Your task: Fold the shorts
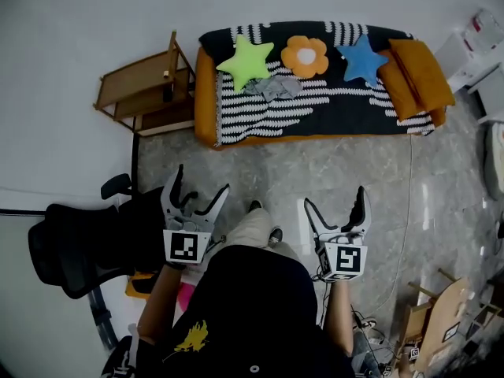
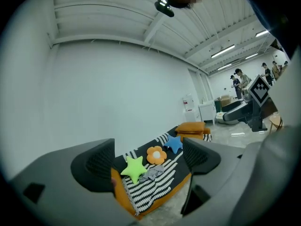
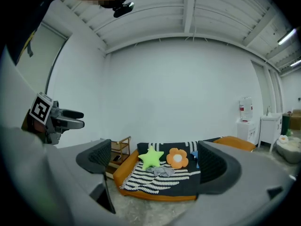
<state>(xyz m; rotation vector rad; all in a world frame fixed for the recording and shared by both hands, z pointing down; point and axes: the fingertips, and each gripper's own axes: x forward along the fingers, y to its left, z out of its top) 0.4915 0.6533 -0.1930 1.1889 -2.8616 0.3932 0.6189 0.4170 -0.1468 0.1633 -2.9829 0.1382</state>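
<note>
Left hand-held gripper (image 1: 203, 183) and right hand-held gripper (image 1: 334, 197) both gape wide, empty; grey shorts (image 1: 272, 87) lie crumpled on the far sofa (image 1: 205, 101).

Before me a low orange sofa (image 1: 205, 93) under a black-and-white striped throw (image 1: 331, 109) stands against a bare white wall (image 3: 188, 88), with a green star cushion (image 1: 246, 61), an orange flower cushion (image 1: 305, 55) and a blue star cushion (image 1: 361, 60) along its back and a wooden shelf (image 1: 146, 93) just beside its left end. Grey marbled floor (image 1: 315, 172) runs from it to where I stand, a black office chair (image 1: 79, 246) at my left. Overhead, a white beamed ceiling (image 3: 188, 13) carries strip lights (image 2: 223, 51).
</note>
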